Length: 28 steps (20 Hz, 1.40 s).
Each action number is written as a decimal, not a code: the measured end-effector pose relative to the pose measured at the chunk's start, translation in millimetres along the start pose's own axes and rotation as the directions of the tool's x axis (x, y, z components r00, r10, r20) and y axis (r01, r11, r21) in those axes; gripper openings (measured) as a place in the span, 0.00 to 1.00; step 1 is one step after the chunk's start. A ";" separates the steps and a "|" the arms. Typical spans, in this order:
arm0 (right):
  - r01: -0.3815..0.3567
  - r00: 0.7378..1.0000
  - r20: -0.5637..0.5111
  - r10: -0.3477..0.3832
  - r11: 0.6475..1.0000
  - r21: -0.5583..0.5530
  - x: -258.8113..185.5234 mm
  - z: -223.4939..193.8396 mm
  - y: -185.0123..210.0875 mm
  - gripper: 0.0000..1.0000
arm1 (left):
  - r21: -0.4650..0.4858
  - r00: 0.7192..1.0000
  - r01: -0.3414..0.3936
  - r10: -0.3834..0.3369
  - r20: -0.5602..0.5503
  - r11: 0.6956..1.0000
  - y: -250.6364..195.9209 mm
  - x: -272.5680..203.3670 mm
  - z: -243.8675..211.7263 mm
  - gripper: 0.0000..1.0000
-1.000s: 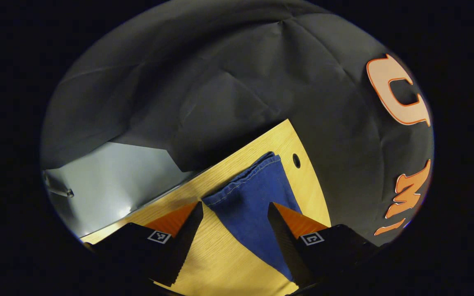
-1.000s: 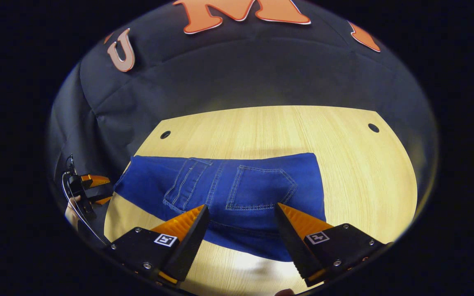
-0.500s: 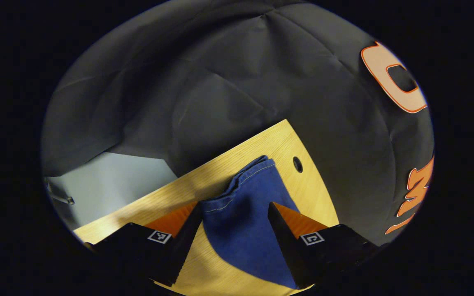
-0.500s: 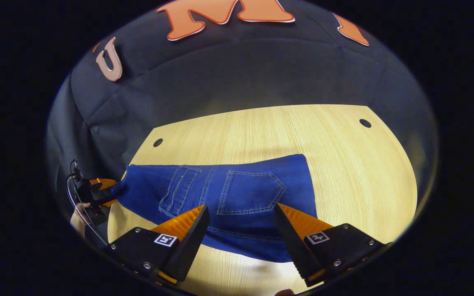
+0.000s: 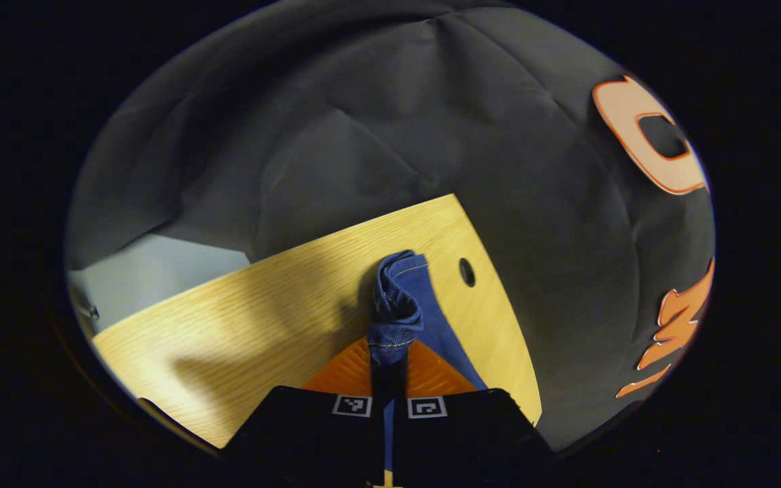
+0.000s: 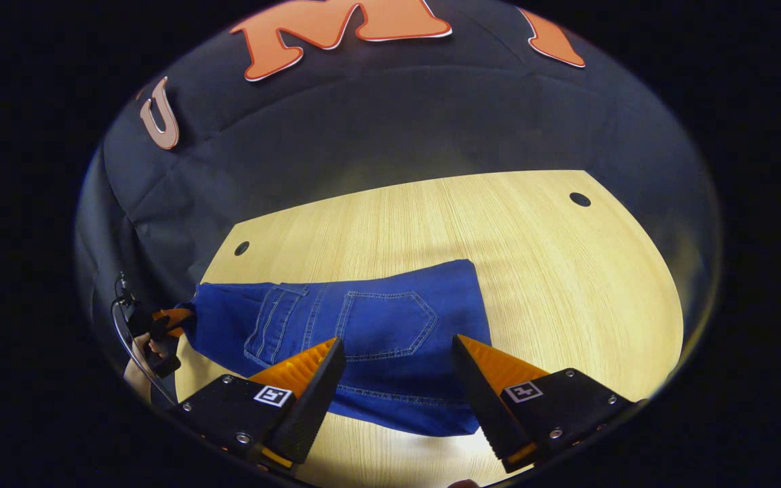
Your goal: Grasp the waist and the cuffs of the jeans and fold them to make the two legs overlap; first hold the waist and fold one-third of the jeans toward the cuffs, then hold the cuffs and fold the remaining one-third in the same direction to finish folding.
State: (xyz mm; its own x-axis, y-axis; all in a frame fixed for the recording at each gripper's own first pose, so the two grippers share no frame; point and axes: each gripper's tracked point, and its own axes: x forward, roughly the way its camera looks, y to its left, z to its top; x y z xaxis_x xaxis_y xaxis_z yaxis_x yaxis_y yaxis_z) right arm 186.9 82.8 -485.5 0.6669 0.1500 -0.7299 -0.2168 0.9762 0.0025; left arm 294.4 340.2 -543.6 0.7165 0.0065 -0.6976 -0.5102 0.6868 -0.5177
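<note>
Now the blue jeans (image 6: 363, 339) lie flat on the wooden worktop (image 6: 499, 230), back pocket up. Left tongs (image 5: 388, 362) are clamped on a bunched cuff edge (image 5: 396, 308), lifted off the wood. Right tongs (image 6: 396, 369) hang spread wide over the near waist part, not gripping anything.

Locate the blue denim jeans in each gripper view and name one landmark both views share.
Left gripper view: blue denim jeans, bottom centre, cuff pinched in the left gripper.
Right gripper view: jeans spread lower left of centre.
Shared landmark: light wooden table with round holes.
</note>
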 end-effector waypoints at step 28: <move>-0.009 0.954 0.293 -0.058 0.975 0.222 -117.7 55.0 -222.3 0.98 | 0.646 0.901 0.433 -0.300 -0.312 0.629 -407.3 -115.0 -352.0 0.05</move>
State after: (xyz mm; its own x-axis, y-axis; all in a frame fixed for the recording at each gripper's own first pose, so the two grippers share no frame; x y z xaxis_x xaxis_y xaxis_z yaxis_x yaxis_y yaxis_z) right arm 195.8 -143.3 -362.5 0.8577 0.1325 -0.4968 -0.0589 0.9852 0.1611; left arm 252.4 -196.1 -426.9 0.6501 -0.4271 -0.6284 0.2967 0.9041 -0.3075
